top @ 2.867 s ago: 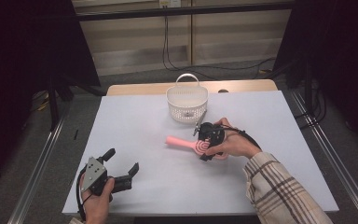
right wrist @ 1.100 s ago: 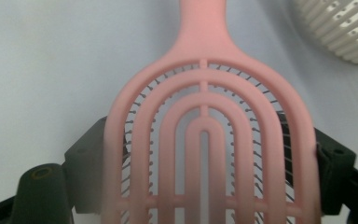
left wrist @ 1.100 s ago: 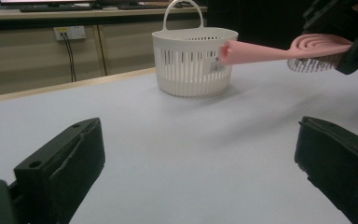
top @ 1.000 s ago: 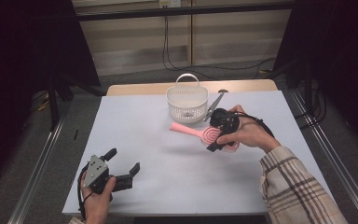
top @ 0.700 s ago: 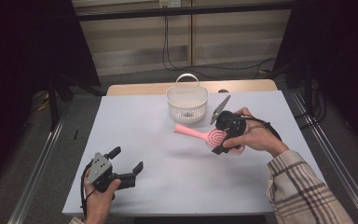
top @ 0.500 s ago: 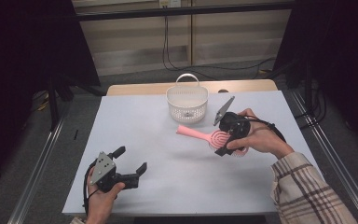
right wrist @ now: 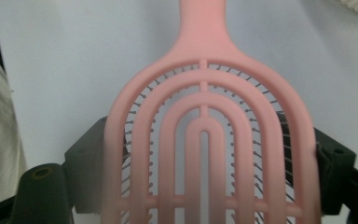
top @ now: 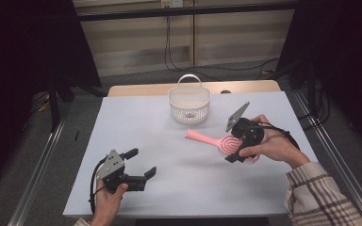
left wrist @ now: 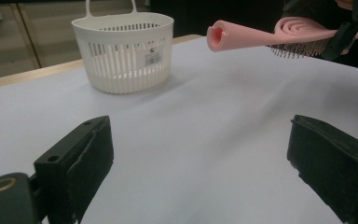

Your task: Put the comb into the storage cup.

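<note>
- The right gripper [top: 238,146] sat right of centre in the high view, its jaws clamped on the two long edges of a pink vented hairbrush [top: 217,141], grasping the head.
- In the right gripper view the brush head [right wrist: 205,149] filled the lower middle of the frame, with a black jaw pressed against each side and the handle running to the top edge.
- The hairbrush was held off the white table [top: 179,188]; in the left gripper view it crossed the upper right of the frame, bristles down, its hollow handle end [left wrist: 216,35] pointing toward the basket.
- A white slotted plastic basket [top: 189,102] with a loop handle stood upright at upper centre of the high view, near the handle tip but apart from it.
- The left gripper [top: 139,165] lay at the lower left of the high view, held low over the table, though whether it touched the surface was hard to tell.
- Its jaws had just been closing a little yet stood wide apart and released; the left gripper view showed bare table between them.
</note>
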`<act>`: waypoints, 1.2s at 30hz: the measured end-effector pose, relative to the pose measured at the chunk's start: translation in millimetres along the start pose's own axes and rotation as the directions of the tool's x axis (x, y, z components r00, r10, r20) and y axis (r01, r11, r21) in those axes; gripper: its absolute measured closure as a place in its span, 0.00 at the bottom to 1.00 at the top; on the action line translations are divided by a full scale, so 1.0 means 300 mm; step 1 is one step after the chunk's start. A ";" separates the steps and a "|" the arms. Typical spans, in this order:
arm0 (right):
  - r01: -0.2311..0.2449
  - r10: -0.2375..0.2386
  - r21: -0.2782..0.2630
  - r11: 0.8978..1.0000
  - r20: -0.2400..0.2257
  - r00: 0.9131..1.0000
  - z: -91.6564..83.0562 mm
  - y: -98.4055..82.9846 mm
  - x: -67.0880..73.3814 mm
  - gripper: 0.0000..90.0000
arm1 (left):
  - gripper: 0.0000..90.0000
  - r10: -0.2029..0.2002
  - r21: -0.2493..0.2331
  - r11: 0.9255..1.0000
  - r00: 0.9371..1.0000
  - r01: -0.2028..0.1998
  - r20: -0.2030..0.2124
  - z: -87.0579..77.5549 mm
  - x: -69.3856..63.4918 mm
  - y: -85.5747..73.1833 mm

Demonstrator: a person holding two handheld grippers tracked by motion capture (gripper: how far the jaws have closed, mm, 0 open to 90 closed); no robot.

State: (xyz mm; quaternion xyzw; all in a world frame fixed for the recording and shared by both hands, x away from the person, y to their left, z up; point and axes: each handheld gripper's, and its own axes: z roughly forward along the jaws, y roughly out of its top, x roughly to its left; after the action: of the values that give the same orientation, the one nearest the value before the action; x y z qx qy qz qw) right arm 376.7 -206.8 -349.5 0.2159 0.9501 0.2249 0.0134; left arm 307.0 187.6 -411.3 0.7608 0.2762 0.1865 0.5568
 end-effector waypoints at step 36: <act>0.070 -0.070 0.014 0.997 -0.027 0.997 0.063 0.020 0.069 0.22 | 0.05 0.368 0.111 0.922 0.928 -0.372 0.053 0.165 -0.092 0.078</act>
State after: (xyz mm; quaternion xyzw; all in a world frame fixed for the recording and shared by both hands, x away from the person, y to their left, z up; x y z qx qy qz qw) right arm 362.6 -185.4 -362.4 0.1796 0.9588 0.2199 0.0071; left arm 319.8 128.1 -403.8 0.8339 0.1294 0.2597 0.4695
